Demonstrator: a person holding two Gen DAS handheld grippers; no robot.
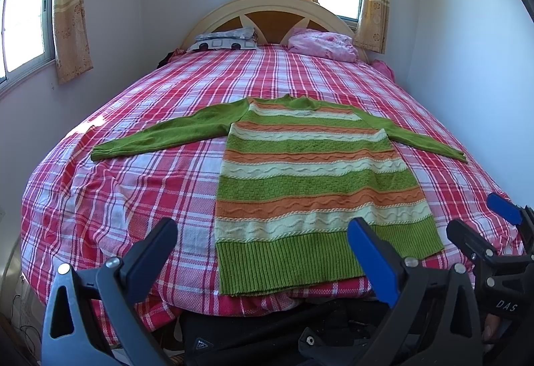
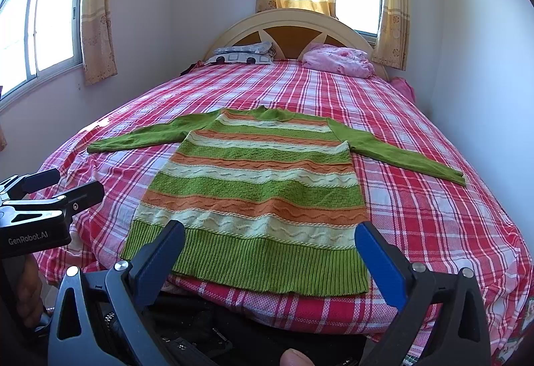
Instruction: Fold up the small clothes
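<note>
A green, orange and cream striped knit sweater (image 1: 313, 179) lies flat on the bed, hem toward me, both green sleeves spread out to the sides; it also shows in the right wrist view (image 2: 257, 192). My left gripper (image 1: 263, 232) is open and empty, held just before the hem's left part. My right gripper (image 2: 270, 236) is open and empty, held in front of the hem. The right gripper also shows at the right edge of the left wrist view (image 1: 484, 216), and the left gripper at the left edge of the right wrist view (image 2: 56, 186).
The bed has a red and white plaid sheet (image 1: 150, 172). A patterned pillow (image 1: 227, 40) and a pink bundle (image 1: 322, 44) lie by the curved headboard (image 1: 270, 7). Walls stand close on the left and right. Dark gear sits below the bed's near edge (image 1: 267, 332).
</note>
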